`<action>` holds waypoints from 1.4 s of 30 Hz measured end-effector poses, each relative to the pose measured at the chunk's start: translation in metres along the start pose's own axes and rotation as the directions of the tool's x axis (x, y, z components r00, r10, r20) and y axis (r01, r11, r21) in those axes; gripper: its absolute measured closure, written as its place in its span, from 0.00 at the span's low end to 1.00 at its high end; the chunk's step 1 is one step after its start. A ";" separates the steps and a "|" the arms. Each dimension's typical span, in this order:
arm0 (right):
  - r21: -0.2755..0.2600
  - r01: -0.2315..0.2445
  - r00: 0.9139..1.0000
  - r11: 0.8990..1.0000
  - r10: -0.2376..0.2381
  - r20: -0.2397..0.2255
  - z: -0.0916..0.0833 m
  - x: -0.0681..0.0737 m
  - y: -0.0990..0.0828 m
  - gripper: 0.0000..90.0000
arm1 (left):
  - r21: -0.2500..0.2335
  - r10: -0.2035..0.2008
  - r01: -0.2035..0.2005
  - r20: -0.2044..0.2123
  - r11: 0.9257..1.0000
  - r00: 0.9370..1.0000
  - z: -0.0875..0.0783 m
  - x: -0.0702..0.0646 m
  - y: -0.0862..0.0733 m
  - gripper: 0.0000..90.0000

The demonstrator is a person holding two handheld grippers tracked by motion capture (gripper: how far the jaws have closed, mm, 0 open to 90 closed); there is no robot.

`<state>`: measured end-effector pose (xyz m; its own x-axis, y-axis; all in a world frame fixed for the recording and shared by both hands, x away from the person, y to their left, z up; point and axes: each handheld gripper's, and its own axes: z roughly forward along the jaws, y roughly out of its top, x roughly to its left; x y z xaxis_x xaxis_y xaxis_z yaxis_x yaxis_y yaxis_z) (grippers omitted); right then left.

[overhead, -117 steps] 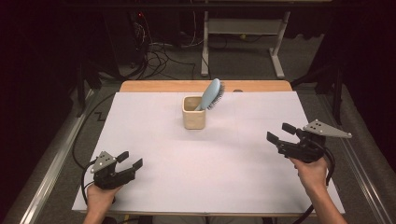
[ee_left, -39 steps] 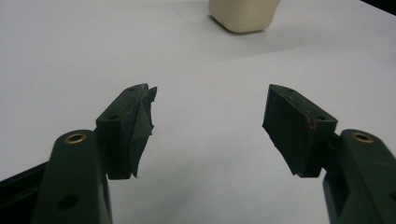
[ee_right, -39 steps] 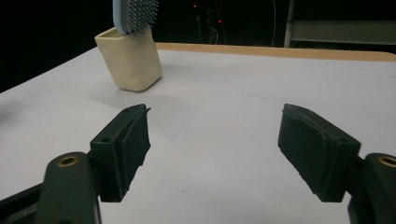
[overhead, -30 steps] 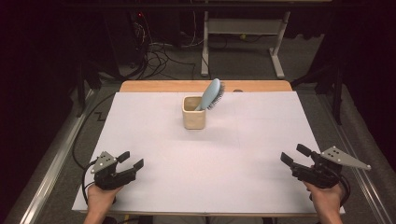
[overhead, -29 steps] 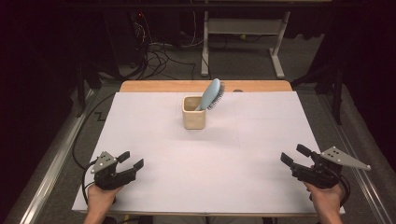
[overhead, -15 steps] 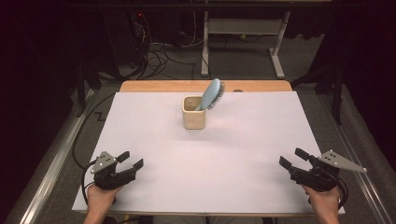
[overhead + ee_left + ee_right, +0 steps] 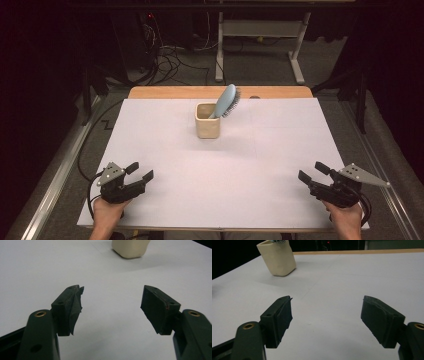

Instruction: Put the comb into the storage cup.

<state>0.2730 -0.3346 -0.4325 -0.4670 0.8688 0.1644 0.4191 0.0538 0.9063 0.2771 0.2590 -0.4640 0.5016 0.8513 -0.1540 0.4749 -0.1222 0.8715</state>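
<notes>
A cream cup (image 7: 207, 121) stands upright on the far middle of the white table (image 7: 165, 150), just short of the bare wooden strip (image 7: 165, 92) along the far edge. A light blue hairbrush (image 7: 226, 101) sits in the cup with its handle down inside and its head leaning out over the rim toward the right and far side, bristles facing right.

The left gripper (image 7: 139, 171) rests low at the near left corner of the table, held by the person's left hand (image 7: 105, 212), and points toward the middle. Its jaws stand spread with nothing between them; in the left gripper view, bare white tabletop shows through the gap (image 7: 112, 307), and the foot of the cup (image 7: 130, 248) is at the top edge, well apart from the jaw tips (one pad's lining looks frayed at its tip).

The right gripper (image 7: 313, 172) sits at the near right corner in the right hand (image 7: 344, 217), its grey plate (image 7: 362, 175) on top, aimed left and slightly away from the person. Its jaws are likewise wide apart and empty. In the right gripper view the gap (image 7: 327, 312) frames plain tabletop, with the cup (image 7: 277, 257) far off at the upper left, the brush's bristles just visible above its rim.

Both grippers are well apart from the cup and from each other.
</notes>
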 end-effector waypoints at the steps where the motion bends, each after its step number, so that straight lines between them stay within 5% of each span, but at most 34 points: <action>1: 0.001 -0.002 1.000 1.000 0.002 0.000 0.000 0.000 -0.001 0.29 | 0.000 0.000 0.000 0.001 1.000 1.000 0.000 0.000 0.000 0.37; 42: 0.032 -0.044 0.998 0.999 0.043 0.039 -0.001 -0.010 -0.024 0.29 | -0.002 0.000 0.000 0.004 1.000 1.000 0.000 0.000 0.001 0.37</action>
<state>0.2664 -0.3447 -0.4554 -0.4176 0.8890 0.1878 0.4639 0.0308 0.8854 0.2781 0.2591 -0.4636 0.5041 0.8495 -0.1557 0.4733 -0.1209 0.8726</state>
